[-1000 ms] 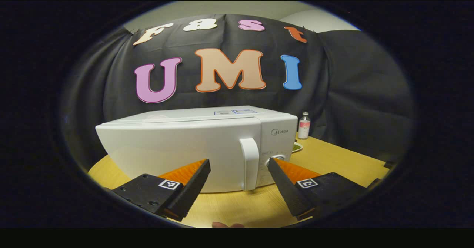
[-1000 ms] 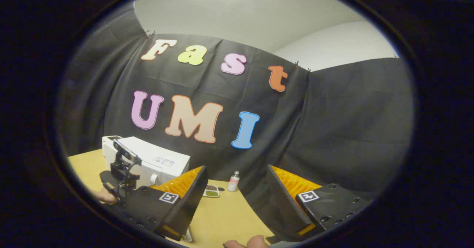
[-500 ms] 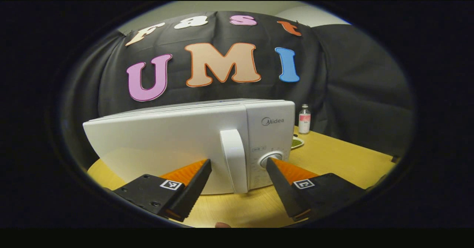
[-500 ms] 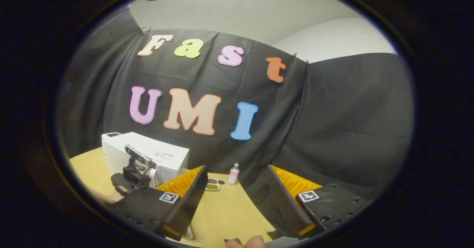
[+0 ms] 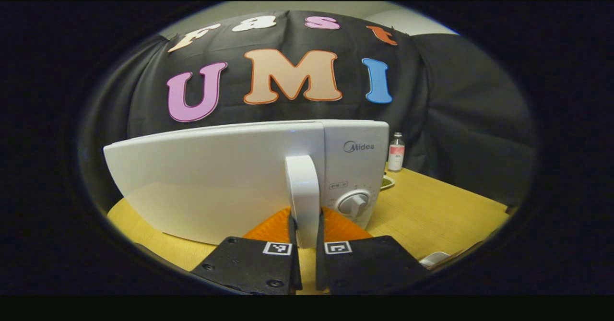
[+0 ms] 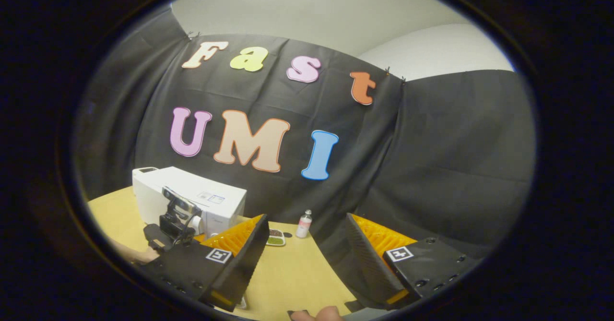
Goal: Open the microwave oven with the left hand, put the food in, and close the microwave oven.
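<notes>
The white microwave oven [image 5: 211,182] stands on the yellow table, its door closed flush with the front. My left gripper [image 5: 305,225] is shut on the vertical white door handle [image 5: 303,186], one finger on each side of it. The round knob [image 5: 353,205] sits just right of the handle. A small plate of green food [image 5: 386,183] lies behind the oven's right corner. In the right gripper view, my right gripper [image 6: 306,234] hangs open and empty above the table, far from the microwave oven [image 6: 189,198]. The left gripper [image 6: 172,218] appears there at the oven's front, and the plate of food [image 6: 275,238] lies past my fingertips.
A small bottle with a pink label [image 5: 396,152] stands at the table's back right by the cloth wall; the right gripper view has the bottle [image 6: 303,225] beside the plate. A white object [image 5: 434,258] lies at the near right table edge. Bare yellow tabletop [image 5: 431,215] stretches right of the oven.
My left gripper moved forward to the oven and closed its fingers onto the door handle. The right gripper stayed open, almost still.
</notes>
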The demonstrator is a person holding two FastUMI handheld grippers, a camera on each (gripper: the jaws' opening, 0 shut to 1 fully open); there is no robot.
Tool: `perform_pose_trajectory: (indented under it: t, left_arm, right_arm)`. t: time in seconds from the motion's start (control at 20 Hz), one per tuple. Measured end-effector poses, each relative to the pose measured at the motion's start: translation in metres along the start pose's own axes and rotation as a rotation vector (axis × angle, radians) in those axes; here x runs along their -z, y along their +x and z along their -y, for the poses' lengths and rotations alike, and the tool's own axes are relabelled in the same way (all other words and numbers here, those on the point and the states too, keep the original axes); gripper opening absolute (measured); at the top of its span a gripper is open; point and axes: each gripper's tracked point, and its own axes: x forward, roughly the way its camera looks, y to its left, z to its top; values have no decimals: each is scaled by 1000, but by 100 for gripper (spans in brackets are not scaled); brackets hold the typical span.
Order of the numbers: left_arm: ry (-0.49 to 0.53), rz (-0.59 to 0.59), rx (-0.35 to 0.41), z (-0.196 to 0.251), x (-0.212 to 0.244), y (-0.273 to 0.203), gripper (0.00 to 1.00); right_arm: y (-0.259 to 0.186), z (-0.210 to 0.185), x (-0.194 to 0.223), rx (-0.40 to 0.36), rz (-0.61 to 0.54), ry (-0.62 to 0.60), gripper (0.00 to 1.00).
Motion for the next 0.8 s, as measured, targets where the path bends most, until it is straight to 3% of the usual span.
perform_pose_trajectory:
  t: [0.1,0.3,0.35,0.4,0.8]
  left_arm:
    - [-10,9,12,-1,-4,-1,6]
    - [-5,-84,16,1,4,-9,6]
    - [-5,-113,18,2,13,-20,4]
    - [14,-45,31,3,1,-36,2]
    - [6,-118,70,-14,29,-128,2]
  right_arm:
    - [2,-2,0,-4,2,0,96]
    - [3,-17,-1,-41,18,-1,97]
    - [4,-20,-2,-50,24,-3,97]
    - [5,-21,-2,-53,28,-5,97]
    - [5,-53,4,-153,25,65,97]
